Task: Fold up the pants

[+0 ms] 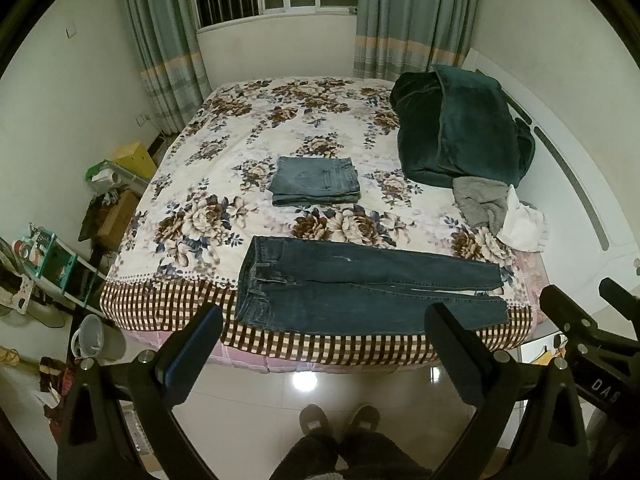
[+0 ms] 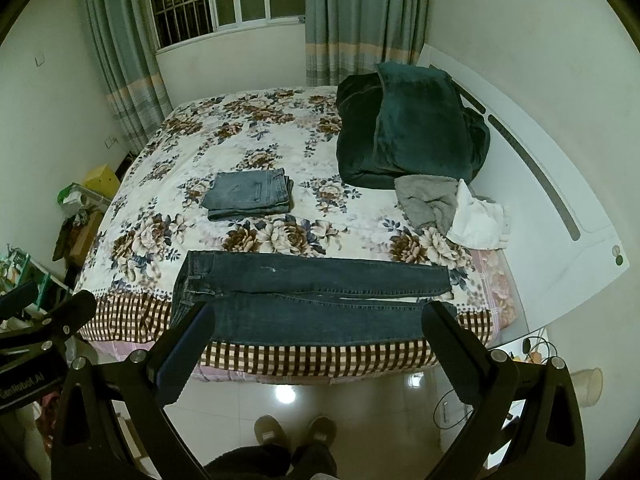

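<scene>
Pants: dark jeans lie flat along the bed's near edge.
Grippers: left gripper and right gripper gape apart, empty.
Risk: a one-layer pinch could skew the fold.

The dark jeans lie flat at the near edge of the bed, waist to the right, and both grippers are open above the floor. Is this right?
Not quite: the waist of the dark jeans is to the left, as both wrist views show. The rest holds: they lie flat at the bed's near edge, and the left gripper and right gripper are open.
</scene>
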Action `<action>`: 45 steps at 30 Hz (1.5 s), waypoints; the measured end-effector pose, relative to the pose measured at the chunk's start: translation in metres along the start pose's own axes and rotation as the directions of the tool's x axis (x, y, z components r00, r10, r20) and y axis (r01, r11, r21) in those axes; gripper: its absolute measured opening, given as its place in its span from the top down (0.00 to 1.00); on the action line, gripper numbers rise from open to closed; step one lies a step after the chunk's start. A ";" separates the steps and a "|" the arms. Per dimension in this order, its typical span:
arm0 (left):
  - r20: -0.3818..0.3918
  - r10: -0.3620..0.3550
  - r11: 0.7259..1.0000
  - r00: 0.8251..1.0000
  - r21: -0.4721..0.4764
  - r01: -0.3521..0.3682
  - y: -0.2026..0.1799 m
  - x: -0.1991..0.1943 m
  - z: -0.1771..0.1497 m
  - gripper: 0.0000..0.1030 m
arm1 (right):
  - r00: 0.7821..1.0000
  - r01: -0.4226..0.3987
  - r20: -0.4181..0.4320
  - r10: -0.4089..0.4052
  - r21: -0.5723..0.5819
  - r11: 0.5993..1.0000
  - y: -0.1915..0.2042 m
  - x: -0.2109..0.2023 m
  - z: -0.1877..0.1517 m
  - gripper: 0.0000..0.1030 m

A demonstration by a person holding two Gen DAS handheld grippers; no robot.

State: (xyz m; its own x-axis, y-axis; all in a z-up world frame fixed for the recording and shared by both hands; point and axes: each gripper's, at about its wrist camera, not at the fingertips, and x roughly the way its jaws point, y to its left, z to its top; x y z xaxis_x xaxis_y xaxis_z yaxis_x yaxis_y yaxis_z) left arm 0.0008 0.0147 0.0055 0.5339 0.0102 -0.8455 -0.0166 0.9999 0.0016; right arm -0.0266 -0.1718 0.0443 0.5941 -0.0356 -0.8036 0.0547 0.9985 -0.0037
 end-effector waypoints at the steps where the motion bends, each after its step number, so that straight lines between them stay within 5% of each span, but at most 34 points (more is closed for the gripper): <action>1: -0.002 -0.002 1.000 1.000 0.000 0.002 0.000 0.000 0.000 0.00 | 1.000 -0.001 0.000 0.001 -0.001 1.000 0.001 0.000 0.001 0.00; 45: 0.015 0.007 1.000 1.000 0.003 -0.007 -0.001 -0.007 0.005 0.00 | 1.000 0.010 0.013 -0.010 0.000 1.000 -0.020 -0.016 -0.004 0.00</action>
State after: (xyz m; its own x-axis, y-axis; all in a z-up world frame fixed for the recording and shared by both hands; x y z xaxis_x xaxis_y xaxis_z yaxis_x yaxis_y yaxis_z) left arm 0.0013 0.0136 0.0143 0.5465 0.0173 -0.8373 -0.0180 0.9998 0.0090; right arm -0.0407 -0.1908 0.0551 0.6035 -0.0458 -0.7960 0.0604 0.9981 -0.0116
